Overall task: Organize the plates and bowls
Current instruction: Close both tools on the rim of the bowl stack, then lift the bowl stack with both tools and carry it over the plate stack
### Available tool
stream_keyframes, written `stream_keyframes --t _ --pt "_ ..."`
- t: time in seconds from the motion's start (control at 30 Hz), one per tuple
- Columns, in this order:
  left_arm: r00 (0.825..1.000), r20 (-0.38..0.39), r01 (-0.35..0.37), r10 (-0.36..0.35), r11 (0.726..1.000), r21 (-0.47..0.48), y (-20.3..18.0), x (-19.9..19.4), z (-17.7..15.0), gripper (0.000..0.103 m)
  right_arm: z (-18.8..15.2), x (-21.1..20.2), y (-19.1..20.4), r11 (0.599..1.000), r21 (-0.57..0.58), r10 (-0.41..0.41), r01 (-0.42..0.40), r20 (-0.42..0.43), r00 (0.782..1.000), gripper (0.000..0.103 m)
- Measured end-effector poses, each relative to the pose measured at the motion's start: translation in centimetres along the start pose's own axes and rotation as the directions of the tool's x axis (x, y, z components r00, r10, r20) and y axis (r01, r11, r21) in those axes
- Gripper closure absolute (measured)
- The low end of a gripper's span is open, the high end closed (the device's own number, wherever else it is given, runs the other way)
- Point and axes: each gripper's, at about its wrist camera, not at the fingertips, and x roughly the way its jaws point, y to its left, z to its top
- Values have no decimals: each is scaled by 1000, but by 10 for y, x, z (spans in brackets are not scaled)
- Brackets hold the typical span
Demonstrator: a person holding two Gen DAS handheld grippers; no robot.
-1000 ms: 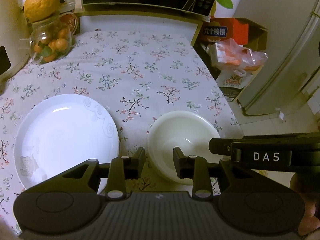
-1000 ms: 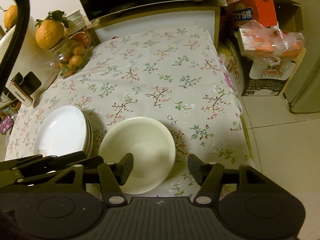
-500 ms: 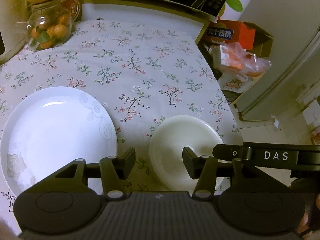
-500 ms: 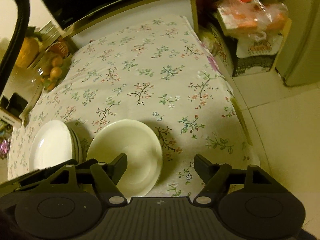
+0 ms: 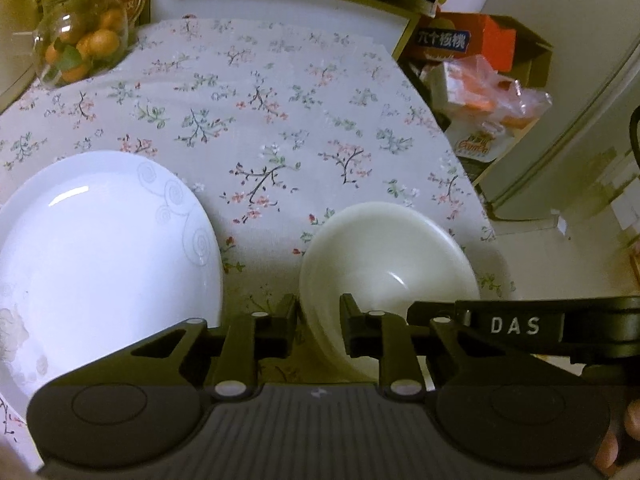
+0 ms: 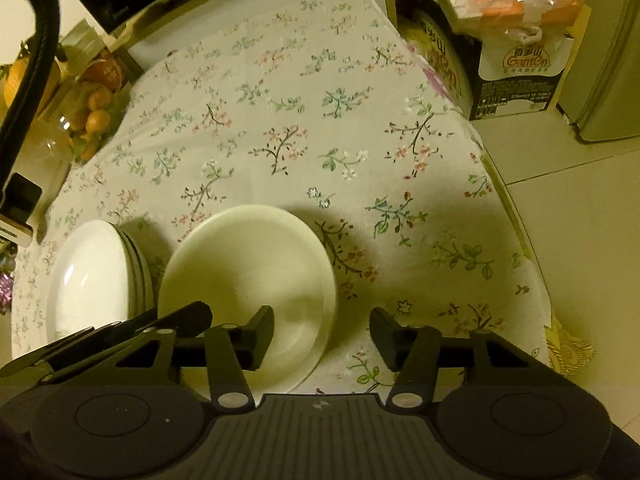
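Because the bowl point(image 5: 390, 268) sits on the tabletop point(image 5: 260, 120) just right of the plates point(image 5: 96, 248), both tongs crowd its near rim. The left tongs point(image 5: 318, 320) straddle the rim's left side, one finger outside, one inside, narrowly parted and seemingly not yet clamped. The right tongs point(image 6: 322, 330) stand wide open, holding nothing, their left finger over the bowl's inside and the right one beyond its rim. The left tongs look nearer to a grip.
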Motion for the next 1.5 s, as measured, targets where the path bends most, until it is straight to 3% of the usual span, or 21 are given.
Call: stream_keyframes --t 0.07,0.13,0.33,0.67,0.93,1.27,1.5 --pt "1000 1 -14 14 1000 12 -1 2 -1 89 -1 6 1 1000 -2 -7 7 -16 1000 67" --pt "1000 -1 -16 16 1000 9 0 3 -1 90 -2 10 3 1000 -7 -6 6 -31 1000 83" --pt "1000 -7 -30 30 999 23 -2 1 -1 92 -3 8 7 1000 -17 -16 16 -23 1000 89" --pt "996 86 -26 25 1000 9 -1 -40 9 92 4 -23 14 999 -49 13 -8 96 995 90" --pt "981 176 -74 81 996 -46 15 -75 21 92 10 -51 46 991 -114 92 -69 216 972 89" --pt "973 160 -141 168 976 -168 68 -101 15 92 4 -44 104 961 -237 187 -142 182 965 89" --pt "973 92 -188 213 955 -229 97 -98 4 92 -7 -27 144 934 -322 196 -152 111 974 89"
